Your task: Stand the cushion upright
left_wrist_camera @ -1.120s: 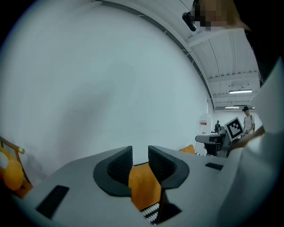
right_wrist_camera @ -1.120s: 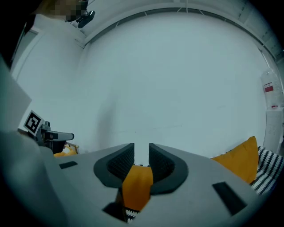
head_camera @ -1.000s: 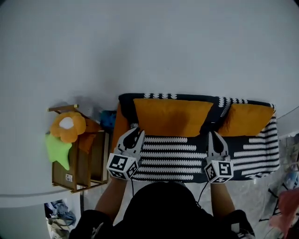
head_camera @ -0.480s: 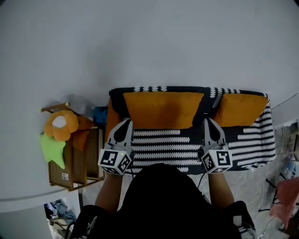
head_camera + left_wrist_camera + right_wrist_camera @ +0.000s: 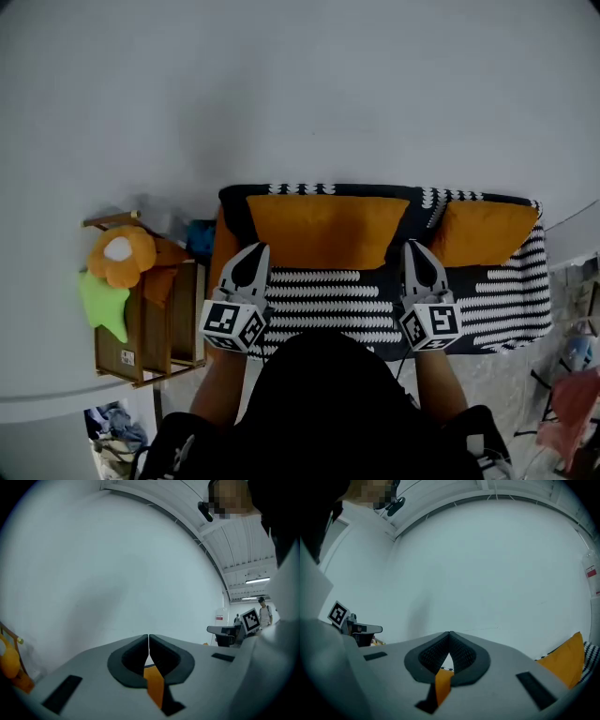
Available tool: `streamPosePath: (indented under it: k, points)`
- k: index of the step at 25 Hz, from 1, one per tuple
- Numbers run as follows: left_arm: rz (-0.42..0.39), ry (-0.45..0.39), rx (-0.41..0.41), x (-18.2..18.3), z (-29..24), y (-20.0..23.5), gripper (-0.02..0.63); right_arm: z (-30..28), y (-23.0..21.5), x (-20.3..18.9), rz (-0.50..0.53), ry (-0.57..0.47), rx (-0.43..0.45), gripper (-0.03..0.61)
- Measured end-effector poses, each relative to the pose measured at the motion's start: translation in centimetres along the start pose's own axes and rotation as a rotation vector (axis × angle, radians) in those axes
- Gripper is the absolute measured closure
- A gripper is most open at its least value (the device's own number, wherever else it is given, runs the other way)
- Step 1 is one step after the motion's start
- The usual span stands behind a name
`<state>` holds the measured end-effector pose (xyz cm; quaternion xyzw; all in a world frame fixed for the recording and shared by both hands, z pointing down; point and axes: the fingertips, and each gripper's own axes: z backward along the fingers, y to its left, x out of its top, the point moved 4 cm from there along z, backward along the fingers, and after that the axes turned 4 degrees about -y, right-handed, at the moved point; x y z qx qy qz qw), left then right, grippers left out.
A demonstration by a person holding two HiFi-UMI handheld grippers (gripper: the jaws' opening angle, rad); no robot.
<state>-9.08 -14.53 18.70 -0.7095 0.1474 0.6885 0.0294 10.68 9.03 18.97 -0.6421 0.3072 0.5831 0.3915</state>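
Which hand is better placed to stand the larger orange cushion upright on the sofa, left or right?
Neither clearly: the left gripper and right gripper are each shut on a lower corner of the orange cushion, so lifting with both looks best.

Left hand-held gripper [image 5: 253, 251]: grey shell, black pads, white cube with black markers.
Right hand-held gripper [image 5: 415, 249]: the same colours.
Clothing: black top.

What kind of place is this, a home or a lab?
Probably a mock living-room corner inside a lab or workshop: a striped sofa with an orange cushion and a wooden rack of plush toys, but under an industrial ceiling with strip lights.
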Motion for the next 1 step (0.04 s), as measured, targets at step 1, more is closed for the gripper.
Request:
streamPosePath:
  k: [1]
  points:
    - [0.0, 0.0, 0.002, -0.03, -0.09, -0.06, 0.591, -0.06, -0.11, -0.04, -0.001, 0.001, 0.002, 0.551]
